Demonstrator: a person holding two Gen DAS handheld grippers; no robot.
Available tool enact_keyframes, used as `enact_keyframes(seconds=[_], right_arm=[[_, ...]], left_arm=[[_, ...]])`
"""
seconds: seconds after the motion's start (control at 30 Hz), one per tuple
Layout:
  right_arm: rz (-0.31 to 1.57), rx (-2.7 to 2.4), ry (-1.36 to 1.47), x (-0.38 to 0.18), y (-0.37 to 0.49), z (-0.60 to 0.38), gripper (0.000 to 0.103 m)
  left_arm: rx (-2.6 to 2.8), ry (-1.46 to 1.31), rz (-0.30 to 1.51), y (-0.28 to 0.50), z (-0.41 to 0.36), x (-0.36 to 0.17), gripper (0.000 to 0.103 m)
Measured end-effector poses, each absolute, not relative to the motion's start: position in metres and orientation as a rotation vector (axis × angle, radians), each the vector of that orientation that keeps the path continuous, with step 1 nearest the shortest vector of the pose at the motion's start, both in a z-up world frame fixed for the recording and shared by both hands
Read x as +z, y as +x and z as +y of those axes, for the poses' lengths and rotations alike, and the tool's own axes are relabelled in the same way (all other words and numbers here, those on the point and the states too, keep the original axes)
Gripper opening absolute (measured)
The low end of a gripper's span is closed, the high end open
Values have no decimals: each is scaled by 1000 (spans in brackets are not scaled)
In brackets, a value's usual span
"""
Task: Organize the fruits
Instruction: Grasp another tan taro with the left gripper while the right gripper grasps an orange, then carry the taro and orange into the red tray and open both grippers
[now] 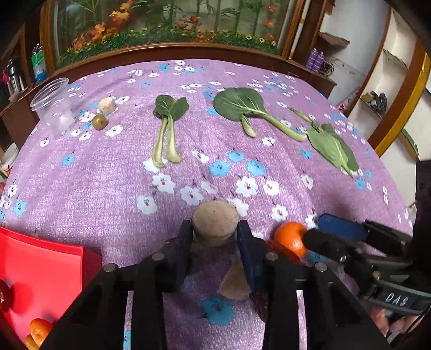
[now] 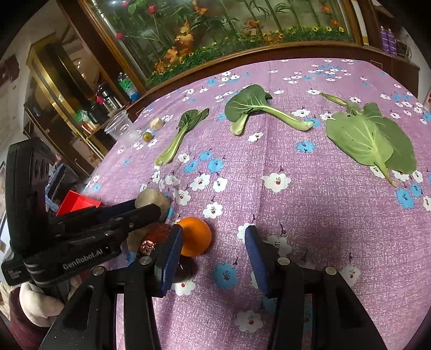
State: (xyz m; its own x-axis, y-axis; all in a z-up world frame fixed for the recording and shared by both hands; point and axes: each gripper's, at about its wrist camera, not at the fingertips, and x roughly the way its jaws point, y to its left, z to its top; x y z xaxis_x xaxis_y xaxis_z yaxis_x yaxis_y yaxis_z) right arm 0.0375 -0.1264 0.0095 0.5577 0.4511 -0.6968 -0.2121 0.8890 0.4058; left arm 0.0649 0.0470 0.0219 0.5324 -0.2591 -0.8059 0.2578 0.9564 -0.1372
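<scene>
Purple floral tablecloth (image 1: 107,188), leafy greens (image 1: 167,129), flower-filled glass cabinet (image 1: 167,24) behind.

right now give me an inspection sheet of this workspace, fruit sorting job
surface: purple floral tablecloth, flat.
job's things: brown round fruit between the left pads; orange by the right gripper; red tray holding small fruits.
clutter: leafy greens in three lots, clear plastic cup, small green fruit.
grippers: left gripper shut on the brown fruit; right gripper open, empty.
cables: nothing seen.
surroundings: glass flower display, shelves.
</scene>
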Motion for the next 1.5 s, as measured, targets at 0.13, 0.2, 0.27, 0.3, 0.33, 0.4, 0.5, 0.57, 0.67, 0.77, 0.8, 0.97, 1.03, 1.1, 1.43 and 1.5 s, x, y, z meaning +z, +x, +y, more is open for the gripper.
enact_keyframes(seconds=[0.13, 0.2, 0.27, 0.3, 0.33, 0.4, 0.5, 0.57, 0.67, 0.77, 0.8, 0.97, 1.03, 1.1, 1.43, 1.5], right_arm=[[887, 410, 279, 10, 38, -120, 52], [888, 420, 277, 9, 40, -118, 52], [892, 424, 277, 8, 41, -116, 52], [888, 426, 283, 7, 41, -117, 53], [895, 436, 291, 6, 42, -117, 53], [906, 456, 300, 4, 43, -115, 54], [905, 469, 274, 4, 40, -110, 54], [899, 469, 254, 4, 39, -106, 54], [889, 459, 239, 4, 37, -103, 54], [866, 437, 205, 6, 33, -100, 54], [853, 428, 181, 7, 31, -98, 54], [868, 456, 118, 5, 32, -85, 53], [880, 459, 117, 4, 34, -84, 41], [880, 460, 127, 4, 34, -86, 37], [833, 437, 145, 27, 8, -94, 36], [827, 445, 167, 34, 1, -95, 36]], left_arm=[[-312, 51, 971, 73, 33, 17, 40], [-313, 68, 989, 77, 27, 10, 43], [-304, 80, 975, 79, 25, 9, 41], [-298, 77, 978, 79, 26, 9, 41], [-292, 75, 976, 79, 27, 10, 33], [-287, 69, 968, 76, 29, 11, 34], [-277, 53, 937, 66, 34, 18, 34], [-274, 41, 926, 62, 37, 24, 34], [-265, 5, 910, 55, 45, 32, 34], [-255, -33, 906, 50, 54, 36, 34], [-255, -44, 906, 49, 56, 36, 34], [-260, -93, 898, 33, 63, 40, 34], [-253, -110, 888, 23, 67, 44, 34], [-246, -123, 875, 13, 71, 49, 34], [-154, -288, 788, -54, 139, 79, 34], [-127, -342, 769, -70, 160, 82, 34]])
